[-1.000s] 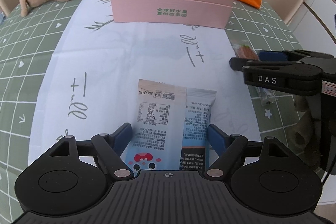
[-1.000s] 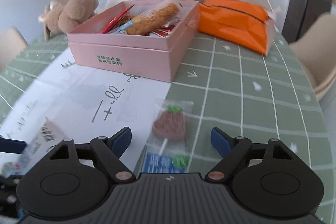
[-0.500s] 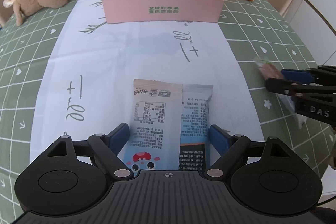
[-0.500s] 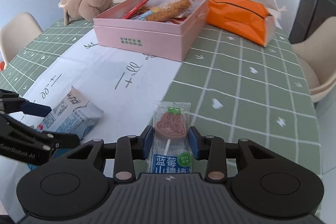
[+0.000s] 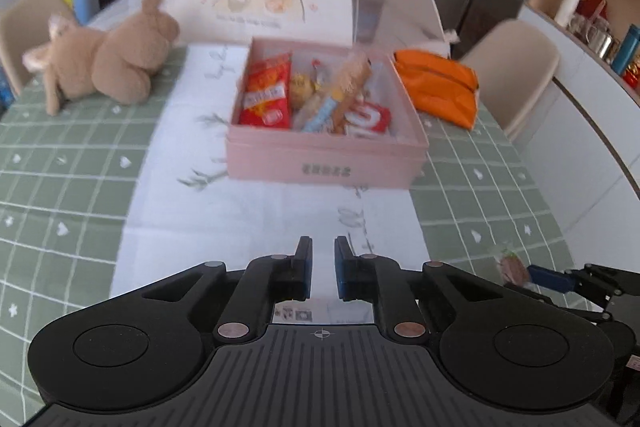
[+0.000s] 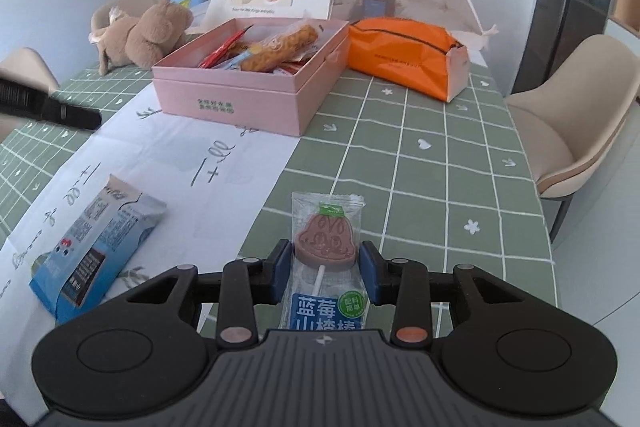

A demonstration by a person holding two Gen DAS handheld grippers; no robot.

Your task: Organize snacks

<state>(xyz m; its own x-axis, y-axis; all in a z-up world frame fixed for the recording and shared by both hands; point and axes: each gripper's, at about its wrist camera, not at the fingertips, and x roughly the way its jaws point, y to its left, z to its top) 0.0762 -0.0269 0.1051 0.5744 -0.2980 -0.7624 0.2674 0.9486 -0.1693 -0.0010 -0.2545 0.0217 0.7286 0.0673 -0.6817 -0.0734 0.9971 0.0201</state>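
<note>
Right gripper [image 6: 324, 269] tilts down over the tablecloth, pinching the wrapped lollipop [image 6: 326, 241]. Left gripper [image 5: 320, 269], raised, jaws just closed on nothing; blue packet [image 6: 96, 247] lies flat.

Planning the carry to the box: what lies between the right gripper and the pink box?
Right wrist view: only bare green tablecloth and the white sheet's edge between right gripper and pink box; blue packet sits off left.

Wrapped lollipop [image 6: 327, 259] between jaws
</note>
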